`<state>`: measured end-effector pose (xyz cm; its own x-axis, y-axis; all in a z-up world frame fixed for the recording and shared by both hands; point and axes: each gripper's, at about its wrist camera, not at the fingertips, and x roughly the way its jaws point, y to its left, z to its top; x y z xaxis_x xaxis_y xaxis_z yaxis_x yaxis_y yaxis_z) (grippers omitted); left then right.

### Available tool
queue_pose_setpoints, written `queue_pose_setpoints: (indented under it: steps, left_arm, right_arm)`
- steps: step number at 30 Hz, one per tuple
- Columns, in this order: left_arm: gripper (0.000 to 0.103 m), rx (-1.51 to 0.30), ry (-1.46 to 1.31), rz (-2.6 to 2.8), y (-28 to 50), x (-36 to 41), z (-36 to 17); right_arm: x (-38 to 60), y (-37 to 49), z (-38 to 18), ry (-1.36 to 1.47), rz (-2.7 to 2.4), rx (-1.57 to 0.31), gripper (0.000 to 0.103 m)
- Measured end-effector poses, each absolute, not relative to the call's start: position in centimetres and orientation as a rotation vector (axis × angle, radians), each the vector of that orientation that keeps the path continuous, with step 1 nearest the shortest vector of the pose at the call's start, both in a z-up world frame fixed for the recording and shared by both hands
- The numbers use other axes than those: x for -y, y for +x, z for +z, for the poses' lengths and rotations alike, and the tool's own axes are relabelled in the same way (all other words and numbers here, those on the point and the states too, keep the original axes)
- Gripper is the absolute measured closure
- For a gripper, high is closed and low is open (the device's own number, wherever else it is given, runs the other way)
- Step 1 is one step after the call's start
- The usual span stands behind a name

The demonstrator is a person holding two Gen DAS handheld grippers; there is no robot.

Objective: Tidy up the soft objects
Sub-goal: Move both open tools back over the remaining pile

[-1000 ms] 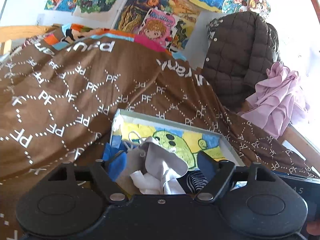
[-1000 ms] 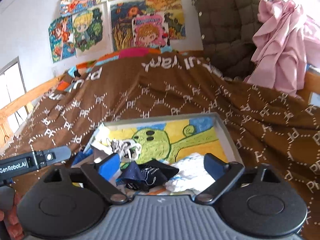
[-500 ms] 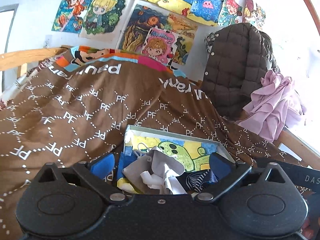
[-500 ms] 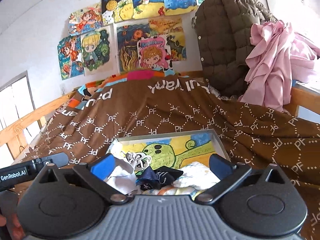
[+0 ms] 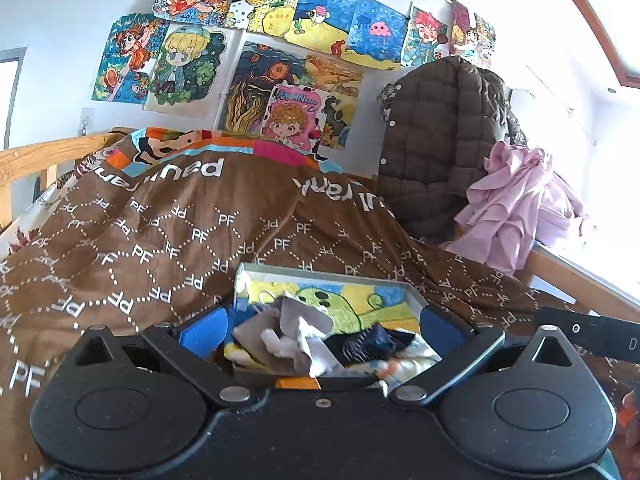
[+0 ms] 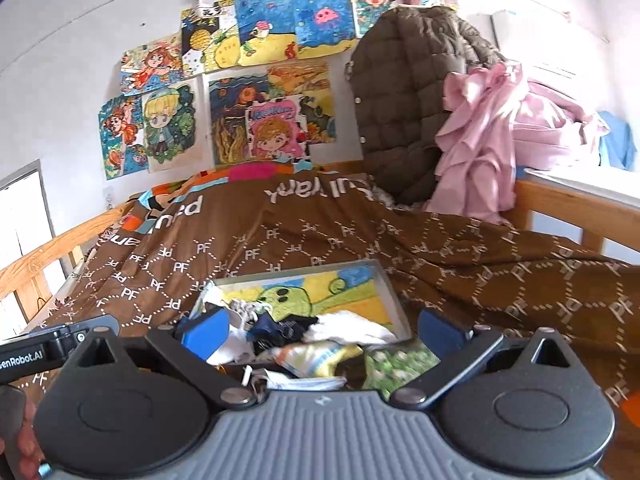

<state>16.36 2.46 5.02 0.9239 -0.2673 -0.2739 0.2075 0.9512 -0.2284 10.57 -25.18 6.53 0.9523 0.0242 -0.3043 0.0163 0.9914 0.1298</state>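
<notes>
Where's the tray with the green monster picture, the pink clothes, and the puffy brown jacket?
tray (image 6: 390, 284): right wrist view, on its grey right wall.
pink clothes (image 6: 480, 152): right wrist view, on the hanging folds.
puffy brown jacket (image 5: 432, 140): left wrist view, on its quilted front.

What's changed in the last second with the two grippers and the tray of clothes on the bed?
Both grippers have pulled back from the tray, so it looks smaller. The left gripper has just been opening and is empty; the right gripper stays open and empty. The grey cloth, dark sock and brown blanket lie as before.
</notes>
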Motion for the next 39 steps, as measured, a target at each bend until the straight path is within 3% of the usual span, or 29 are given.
queue_pose_setpoints:
  steps: [20,39]
  left_arm:
    - [0.001,-0.337,-0.111,-0.320,8.2,1.2,3.3]
    - [0.001,-0.433,-0.025,-0.393,7.8,3.6,0.1]
  right_arm:
    - [27.2,2.2,4.0,0.086,-0.075,-0.391,0.000]
    - [29.4,3.0,1.5,0.124,-0.116,-0.559,0.000]
